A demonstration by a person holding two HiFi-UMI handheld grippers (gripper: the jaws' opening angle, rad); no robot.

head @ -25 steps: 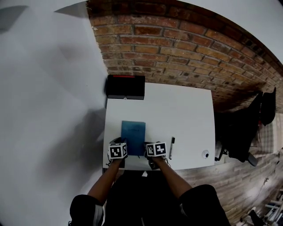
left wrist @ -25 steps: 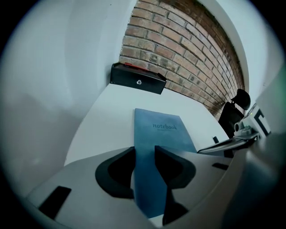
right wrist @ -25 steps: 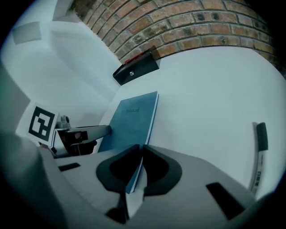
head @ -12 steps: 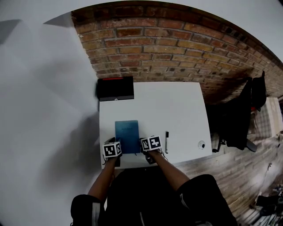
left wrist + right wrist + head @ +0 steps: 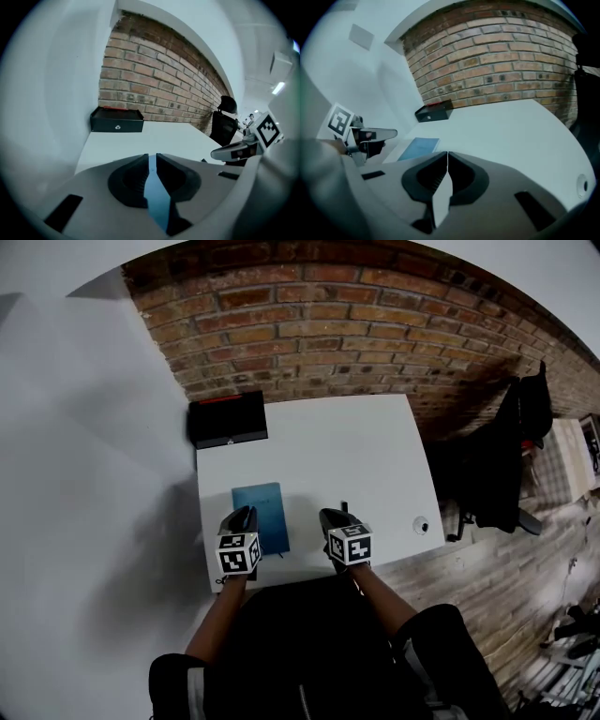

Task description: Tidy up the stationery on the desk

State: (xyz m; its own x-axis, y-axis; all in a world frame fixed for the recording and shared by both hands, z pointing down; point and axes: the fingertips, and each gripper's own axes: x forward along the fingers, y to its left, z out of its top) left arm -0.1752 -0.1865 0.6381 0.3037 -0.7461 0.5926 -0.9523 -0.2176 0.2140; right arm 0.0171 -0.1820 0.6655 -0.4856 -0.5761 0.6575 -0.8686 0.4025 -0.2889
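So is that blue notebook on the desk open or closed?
Closed: the blue notebook lies flat on the desk, showing only its plain cover, no pages.

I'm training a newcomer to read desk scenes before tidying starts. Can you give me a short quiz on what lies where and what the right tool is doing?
1. True or false: the blue notebook lies flat on the white desk.
2. Where does the black box stand? A) at the desk's far left corner; B) on top of the notebook; C) on the floor under the desk.
3. In a few words: what does the right tool hold?

Key
1. True.
2. A.
3. Nothing; its jaws are shut together and empty.
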